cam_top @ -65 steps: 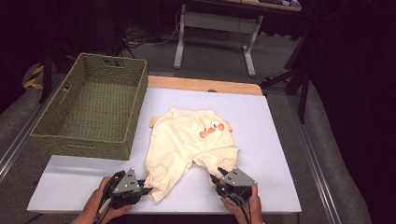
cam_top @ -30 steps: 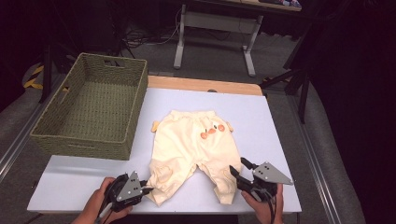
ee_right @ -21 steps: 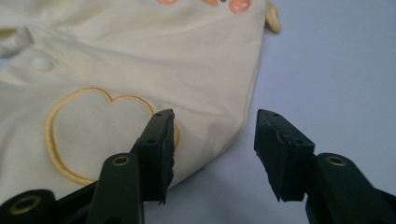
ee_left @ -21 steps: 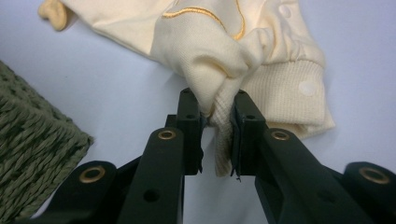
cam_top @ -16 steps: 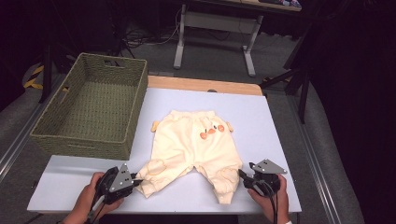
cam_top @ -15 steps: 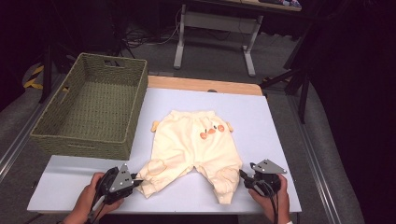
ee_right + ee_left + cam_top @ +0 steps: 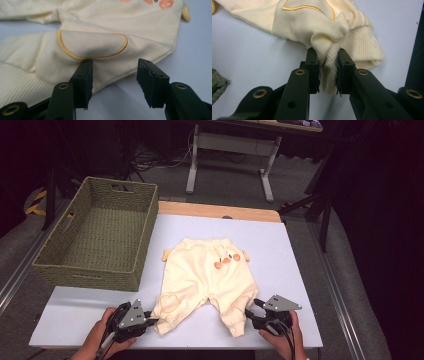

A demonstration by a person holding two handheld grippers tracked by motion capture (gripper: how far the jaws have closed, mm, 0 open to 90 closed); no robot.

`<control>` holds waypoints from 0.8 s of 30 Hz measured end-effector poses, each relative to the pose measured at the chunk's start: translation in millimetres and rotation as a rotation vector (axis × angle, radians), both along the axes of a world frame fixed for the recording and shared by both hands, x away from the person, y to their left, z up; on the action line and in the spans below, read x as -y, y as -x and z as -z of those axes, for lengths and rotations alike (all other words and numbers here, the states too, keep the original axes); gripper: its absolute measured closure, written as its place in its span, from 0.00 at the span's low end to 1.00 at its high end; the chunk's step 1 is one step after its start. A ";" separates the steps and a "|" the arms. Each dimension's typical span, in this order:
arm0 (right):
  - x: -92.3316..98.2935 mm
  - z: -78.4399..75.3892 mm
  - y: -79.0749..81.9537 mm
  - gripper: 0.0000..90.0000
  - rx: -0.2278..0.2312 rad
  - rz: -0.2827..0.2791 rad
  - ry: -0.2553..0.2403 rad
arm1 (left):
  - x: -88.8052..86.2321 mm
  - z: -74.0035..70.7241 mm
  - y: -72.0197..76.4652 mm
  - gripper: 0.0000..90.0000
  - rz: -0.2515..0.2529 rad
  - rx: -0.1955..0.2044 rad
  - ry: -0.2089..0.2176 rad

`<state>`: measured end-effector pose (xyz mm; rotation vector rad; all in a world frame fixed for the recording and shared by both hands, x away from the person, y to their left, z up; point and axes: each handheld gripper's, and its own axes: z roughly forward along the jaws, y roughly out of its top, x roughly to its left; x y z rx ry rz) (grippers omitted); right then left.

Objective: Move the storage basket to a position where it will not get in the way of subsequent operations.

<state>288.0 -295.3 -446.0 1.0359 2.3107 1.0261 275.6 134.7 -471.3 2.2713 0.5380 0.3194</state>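
A pair of cream baby trousers point(image 7: 205, 275) with orange patches lies flat on the white table point(image 7: 300, 265), legs toward me. My left gripper point(image 7: 152, 321) is shut on the ribbed cuff of the left leg point(image 7: 329, 75), and the fabric bunches up between the pads. My right gripper point(image 7: 252, 312) sits low beside the right leg's cuff. Its jaws have just been opening. In the right gripper view the right gripper point(image 7: 115, 68) stands open, with the edge of the trouser leg point(image 7: 100, 50) lying loosely between the pads, unpressed.
A green woven basket point(image 7: 95, 235) stands at the left of the table, a little beyond my left hand. A wooden strip point(image 7: 215, 210) runs along the far edge. White metal desk legs point(image 7: 267, 167) stand on the floor beyond.
The right gripper has come down from a raised, outward pose to the table beside the right cuff. The left gripper drew its cuff slightly leftward, so the legs lie more spread.
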 end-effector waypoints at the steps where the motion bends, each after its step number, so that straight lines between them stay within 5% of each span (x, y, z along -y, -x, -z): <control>1: 0.0 0.0 0.0 0.52 0.000 0.000 0.000 | 0.5 0.4 0.0 0.84 0.000 0.000 -0.004; 4: -16.2 -4.4 2.4 0.52 0.054 -0.037 -0.032 | 1.3 0.9 0.3 0.84 0.000 -0.007 -0.003; 10: -37.7 -8.2 0.2 0.51 0.086 -0.076 -0.065 | 1.6 1.7 -0.9 0.83 0.002 -0.011 0.007; 15: -51.7 1.1 -8.8 0.50 0.052 -0.063 0.002 | 1.8 2.7 -0.7 0.83 -0.001 -0.020 0.020; 21: -49.6 9.4 -13.1 0.44 0.003 0.013 -0.022 | 7.8 3.9 1.9 0.83 0.022 -0.041 0.049; 24: -49.7 8.7 -12.2 0.39 0.020 0.020 0.001 | 10.7 3.3 4.0 0.82 0.029 -0.034 0.039</control>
